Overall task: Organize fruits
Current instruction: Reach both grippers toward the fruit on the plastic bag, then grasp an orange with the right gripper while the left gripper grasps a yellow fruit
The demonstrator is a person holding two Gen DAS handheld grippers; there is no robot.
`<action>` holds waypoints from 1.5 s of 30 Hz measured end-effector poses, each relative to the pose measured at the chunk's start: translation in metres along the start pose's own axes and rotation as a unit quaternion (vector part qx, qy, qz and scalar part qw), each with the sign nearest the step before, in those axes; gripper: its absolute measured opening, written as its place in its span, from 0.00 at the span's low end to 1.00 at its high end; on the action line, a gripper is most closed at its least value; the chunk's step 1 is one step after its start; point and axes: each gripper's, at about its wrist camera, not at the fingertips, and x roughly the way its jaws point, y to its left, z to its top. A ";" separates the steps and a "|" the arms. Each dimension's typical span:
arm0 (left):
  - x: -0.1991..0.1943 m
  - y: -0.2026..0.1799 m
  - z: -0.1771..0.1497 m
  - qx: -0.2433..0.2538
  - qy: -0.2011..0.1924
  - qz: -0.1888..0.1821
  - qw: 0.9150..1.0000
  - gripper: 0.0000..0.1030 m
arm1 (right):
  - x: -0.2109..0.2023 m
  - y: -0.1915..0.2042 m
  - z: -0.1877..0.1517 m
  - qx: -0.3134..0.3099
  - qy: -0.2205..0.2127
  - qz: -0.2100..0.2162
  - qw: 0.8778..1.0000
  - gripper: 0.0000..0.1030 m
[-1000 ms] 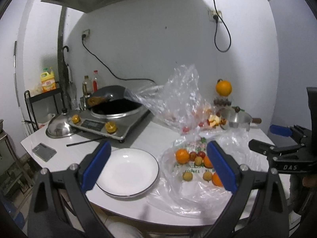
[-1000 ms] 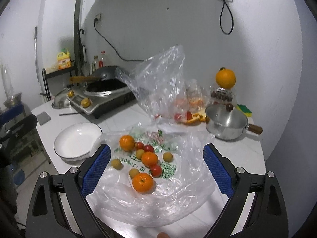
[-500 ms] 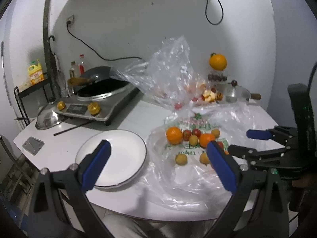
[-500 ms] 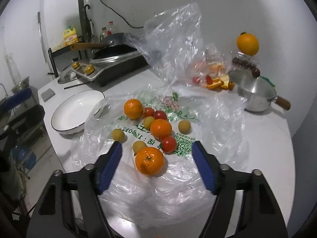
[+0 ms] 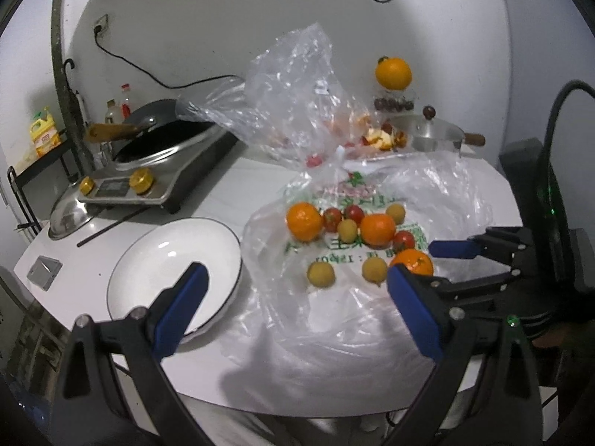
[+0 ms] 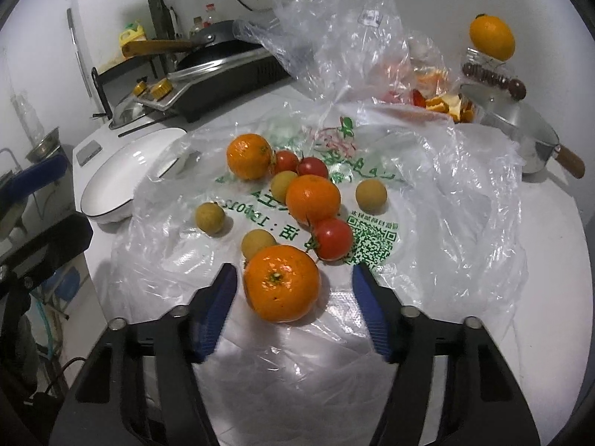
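Observation:
Three oranges, three red tomatoes and several small yellow fruits lie on a flattened clear plastic bag (image 6: 427, 200). My right gripper (image 6: 293, 273) points down at the nearest orange (image 6: 280, 282). Its jaws are closing with that orange between them, and the blue pads stand just clear of the peel. From the left wrist view the same right gripper (image 5: 433, 264) reaches in from the right around that orange (image 5: 412, 260). My left gripper (image 5: 296, 271) hangs open over the bag's near edge, its left finger in front of the white plate (image 5: 148, 260), with nothing between its fingers.
An induction cooker with a dark wok (image 5: 160, 141) stands at the back left, with a steel lid (image 5: 68, 219) in front of it. A lidded steel pot (image 6: 520, 133), an orange on a jar (image 6: 491, 37) and a second crumpled bag (image 6: 334, 26) with peels stand behind the fruit.
Both grippers have come down and closer to the fruit. The right gripper's jaws have narrowed from wide open to either side of the nearest orange. The left gripper stays open.

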 end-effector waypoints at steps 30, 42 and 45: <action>0.088 -0.066 0.006 0.057 0.092 -0.072 0.992 0.49 | -0.039 -0.061 0.010 0.029 -0.070 0.022 0.997 0.46; 0.103 -0.066 0.001 0.053 0.112 -0.087 0.988 0.27 | -0.041 -0.066 0.008 0.031 -0.072 0.014 0.997 0.46; 0.100 -0.066 0.000 0.054 0.111 -0.093 0.988 0.27 | -0.042 -0.064 0.008 0.029 -0.073 0.012 0.997 0.46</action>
